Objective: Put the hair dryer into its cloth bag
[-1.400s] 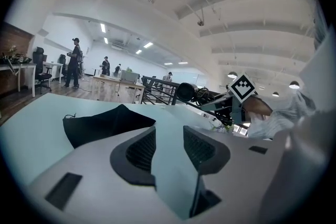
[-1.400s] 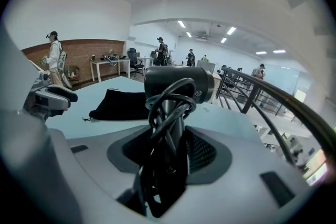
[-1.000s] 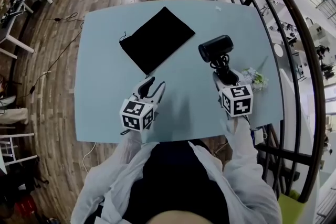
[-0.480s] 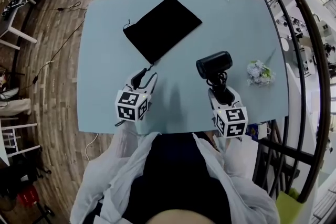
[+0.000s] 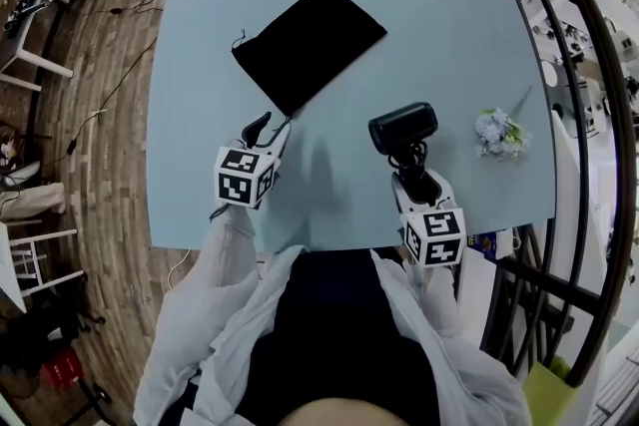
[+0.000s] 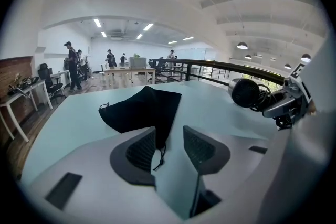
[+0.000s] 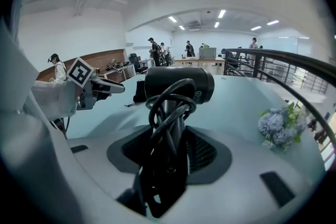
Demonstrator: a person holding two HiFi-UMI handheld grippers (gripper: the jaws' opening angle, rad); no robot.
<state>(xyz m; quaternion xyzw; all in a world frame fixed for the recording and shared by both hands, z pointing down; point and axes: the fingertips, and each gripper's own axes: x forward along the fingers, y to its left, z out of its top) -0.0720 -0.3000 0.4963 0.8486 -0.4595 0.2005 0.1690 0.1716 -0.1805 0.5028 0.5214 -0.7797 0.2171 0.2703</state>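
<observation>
The black cloth bag (image 5: 310,40) lies flat on the far half of the pale blue table (image 5: 200,65); its near corner and drawstring (image 6: 157,157) point at me. My left gripper (image 5: 262,127) hovers just short of that corner, jaws open, with only the drawstring end lying in line between them (image 6: 169,147). The black hair dryer (image 5: 402,127) has its cord wound round the handle. My right gripper (image 5: 411,177) is shut on that handle (image 7: 170,152), and the barrel (image 7: 178,86) stands up beyond the jaws.
A small bunch of pale blue flowers (image 5: 499,133) lies at the table's right side, close to the hair dryer. A dark curved railing (image 5: 589,115) runs along the right. Desks and several people are far off across the room.
Both grippers have drawn back toward the table's near edge and sunk. The hair dryer came along in the right gripper and is now level with the flowers. The left gripper stays open.
</observation>
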